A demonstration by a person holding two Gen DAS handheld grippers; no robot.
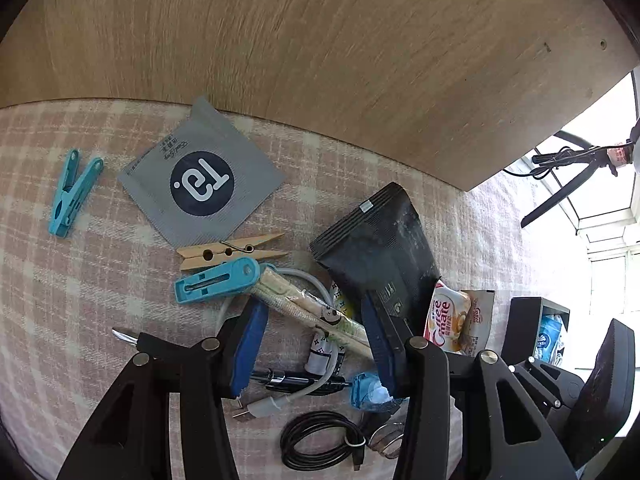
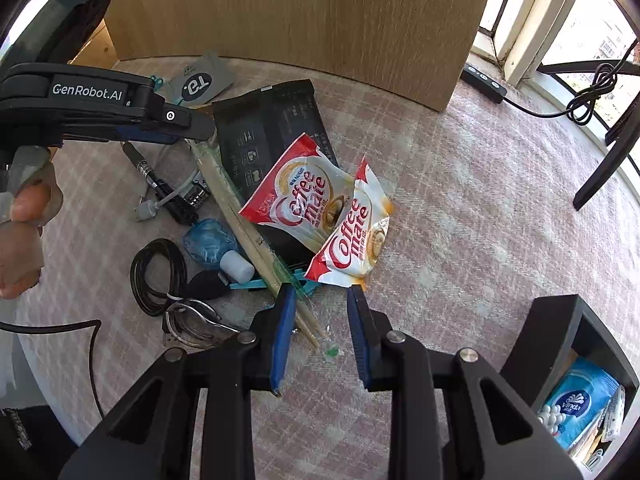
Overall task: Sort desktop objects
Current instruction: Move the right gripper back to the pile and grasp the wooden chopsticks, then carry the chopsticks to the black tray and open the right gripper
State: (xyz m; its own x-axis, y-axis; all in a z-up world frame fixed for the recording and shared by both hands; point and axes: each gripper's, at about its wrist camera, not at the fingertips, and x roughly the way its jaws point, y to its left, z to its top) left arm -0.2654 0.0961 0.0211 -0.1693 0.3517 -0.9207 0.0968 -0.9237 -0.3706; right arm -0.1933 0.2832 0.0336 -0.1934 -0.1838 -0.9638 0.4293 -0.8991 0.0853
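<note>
Straddling the long wrapped pair of wooden chopsticks (image 1: pixel 316 312), the left gripper (image 1: pixel 316 320) gapes wide, gripping nothing; the right gripper (image 2: pixel 320 312), equally parted and empty, hovers beside the chopsticks' other end.

Left claw (image 1: pixel 314 336) hangs low, blue pads spread wide apart. Right claw (image 2: pixel 320 320) hovers too, jaws parted. A bare hand (image 2: pixel 22 236) grips the left handle.
</note>
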